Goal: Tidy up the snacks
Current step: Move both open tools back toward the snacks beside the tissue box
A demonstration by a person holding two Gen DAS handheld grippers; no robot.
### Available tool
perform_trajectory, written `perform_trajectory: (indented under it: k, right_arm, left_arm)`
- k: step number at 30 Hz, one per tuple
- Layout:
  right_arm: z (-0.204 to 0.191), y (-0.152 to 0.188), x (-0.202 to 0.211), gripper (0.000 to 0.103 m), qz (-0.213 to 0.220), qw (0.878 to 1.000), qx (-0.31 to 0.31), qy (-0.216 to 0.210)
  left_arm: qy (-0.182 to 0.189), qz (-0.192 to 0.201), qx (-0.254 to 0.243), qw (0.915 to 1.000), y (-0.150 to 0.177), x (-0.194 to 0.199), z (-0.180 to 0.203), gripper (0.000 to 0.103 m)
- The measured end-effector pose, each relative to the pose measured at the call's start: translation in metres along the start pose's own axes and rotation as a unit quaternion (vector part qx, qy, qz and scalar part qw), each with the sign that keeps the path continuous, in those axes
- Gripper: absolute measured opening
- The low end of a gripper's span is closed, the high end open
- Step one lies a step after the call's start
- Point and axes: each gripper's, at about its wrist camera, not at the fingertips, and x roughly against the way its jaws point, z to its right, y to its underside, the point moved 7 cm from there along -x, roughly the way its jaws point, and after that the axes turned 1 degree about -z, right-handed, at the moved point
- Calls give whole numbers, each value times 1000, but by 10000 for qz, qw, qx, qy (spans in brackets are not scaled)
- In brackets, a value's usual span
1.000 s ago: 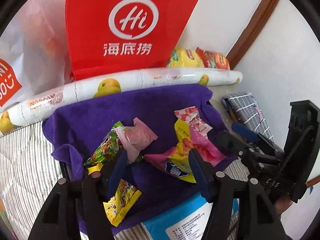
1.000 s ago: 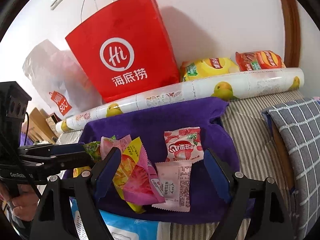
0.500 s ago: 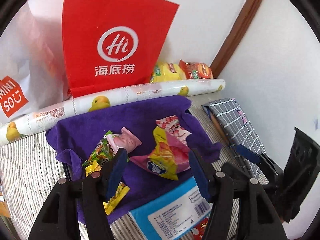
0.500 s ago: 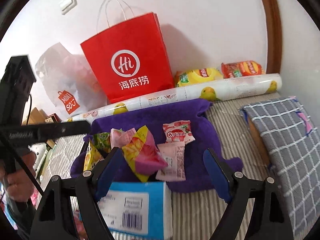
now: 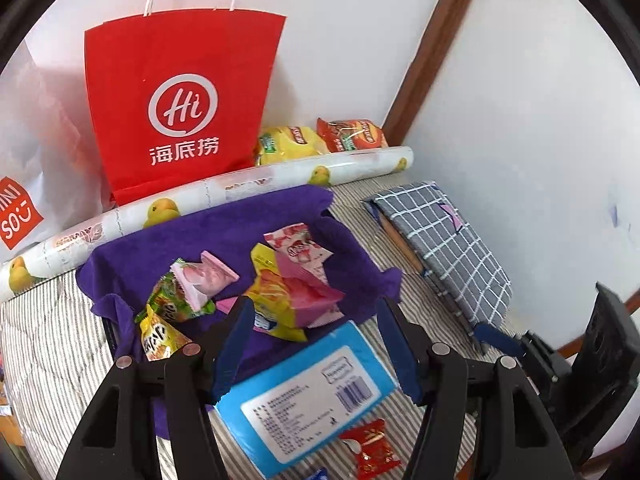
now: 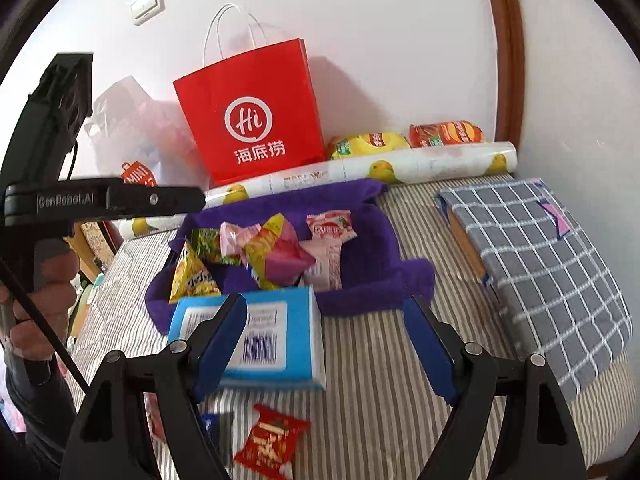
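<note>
Left wrist view: your striped bedsheet (image 5: 48,344) carries a purple towel (image 5: 224,232) holding the snack packets (image 5: 292,280); behind stands a red "Hi" bag (image 5: 180,104). Your left gripper (image 5: 316,344) is spread, empty. Right wrist view: your right gripper (image 6: 328,340) is spread, empty, over a blue barcoded pack (image 6: 280,332); a red candy (image 6: 272,440) lies nearer you.

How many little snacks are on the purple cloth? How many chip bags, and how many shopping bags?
Little snacks on the purple cloth: 6 (green, yellow-orange, peach-pink, yellow-and-pink, strawberry, pale pink)
Chip bags: 2 (yellow, red)
Shopping bags: 2 (red bag, white bag)
Total: 10
</note>
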Motion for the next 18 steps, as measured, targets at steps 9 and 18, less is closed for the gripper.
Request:
perform_trajectory:
  k: [9,18]
  right_arm:
    - [-6,39,3,81,-288,9993,-108,-199]
    - [-24,80,-26,81,-880,9951,-74,-441]
  left_arm:
    - [39,-7,156,9999,33,9,-6,62]
    - [-89,-105,533,9985,80,12,-44,62]
